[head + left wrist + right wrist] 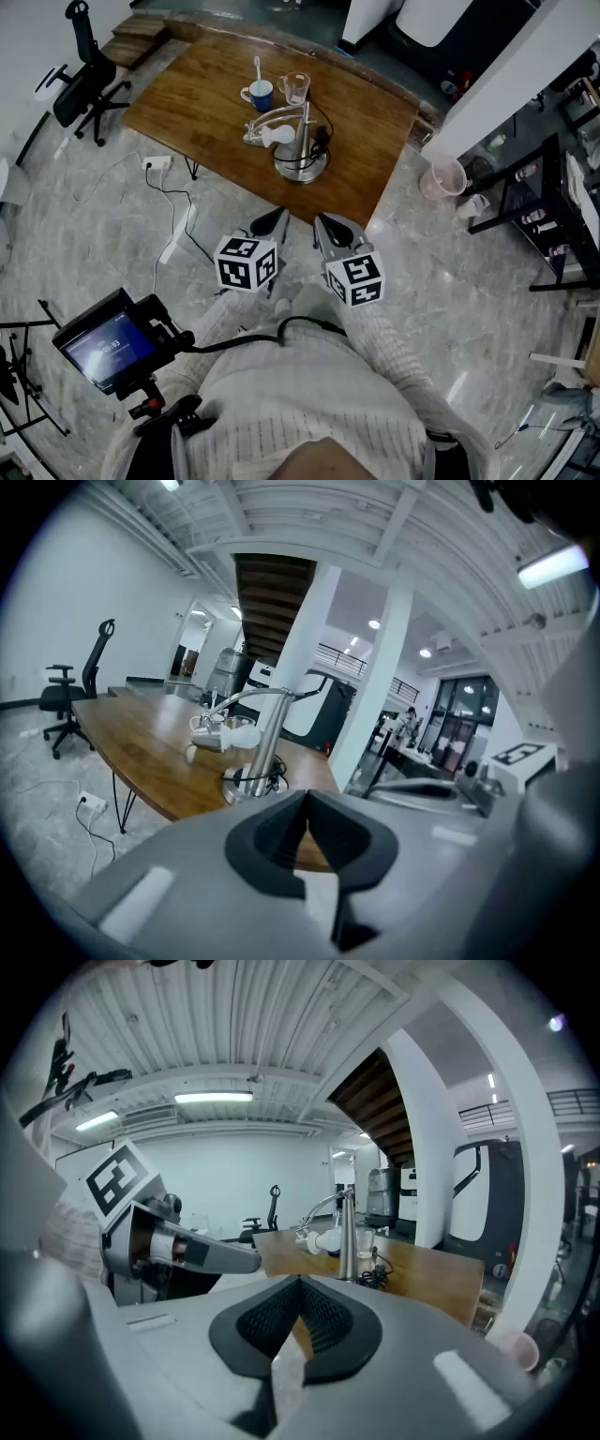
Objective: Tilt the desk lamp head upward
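A silver desk lamp [298, 141] stands on the wooden table [187, 103], its round base near the front edge. Its curved arm bends left and its head with a white bulb [274, 137] points level to the left. The lamp also shows in the left gripper view [246, 726] and the right gripper view [339, 1234]. My left gripper [279, 217] and right gripper [321, 223] hover side by side over the floor, short of the table's front edge. Both are shut with nothing between the jaws.
A blue mug [260, 94] with a toothbrush and a clear glass [295, 87] stand behind the lamp. A black office chair [82, 80] is at the far left. A power strip [157, 162] with cables lies on the floor. A pink bucket [442, 178] sits right of the table.
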### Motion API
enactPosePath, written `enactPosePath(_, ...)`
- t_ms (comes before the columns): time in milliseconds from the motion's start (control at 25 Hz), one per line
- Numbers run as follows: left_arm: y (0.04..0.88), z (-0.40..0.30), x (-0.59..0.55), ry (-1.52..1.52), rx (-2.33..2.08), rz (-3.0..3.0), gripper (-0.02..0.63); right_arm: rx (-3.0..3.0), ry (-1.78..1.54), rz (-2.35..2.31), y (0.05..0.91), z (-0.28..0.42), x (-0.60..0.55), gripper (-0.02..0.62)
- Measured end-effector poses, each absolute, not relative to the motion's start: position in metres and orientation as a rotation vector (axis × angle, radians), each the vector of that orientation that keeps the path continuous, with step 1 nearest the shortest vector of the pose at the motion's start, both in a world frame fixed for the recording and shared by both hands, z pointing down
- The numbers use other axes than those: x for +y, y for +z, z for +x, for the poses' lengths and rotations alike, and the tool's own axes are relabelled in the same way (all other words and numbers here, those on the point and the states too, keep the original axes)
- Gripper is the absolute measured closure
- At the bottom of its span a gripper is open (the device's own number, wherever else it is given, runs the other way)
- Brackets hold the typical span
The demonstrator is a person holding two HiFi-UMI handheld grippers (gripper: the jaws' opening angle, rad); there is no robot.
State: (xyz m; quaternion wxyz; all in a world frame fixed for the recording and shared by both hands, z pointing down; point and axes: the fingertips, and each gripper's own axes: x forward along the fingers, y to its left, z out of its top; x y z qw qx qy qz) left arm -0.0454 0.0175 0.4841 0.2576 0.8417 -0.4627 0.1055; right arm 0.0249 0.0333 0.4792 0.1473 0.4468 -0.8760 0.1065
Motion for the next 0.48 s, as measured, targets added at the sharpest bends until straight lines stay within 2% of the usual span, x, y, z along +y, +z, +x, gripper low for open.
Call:
enactPosePath(240,0.460,-0.064,-0.043,0.102,-1.277,2.231,0.598,-2.521,0.086,1.241,0.472,0.023,-0.041,0.597)
enactPosePath(480,0.455,-0.063,-0.095,-0.097,-1.185,2.148,0.598,-2.515,0.107,0.914,0.512,0.011,-0.108,0.597)
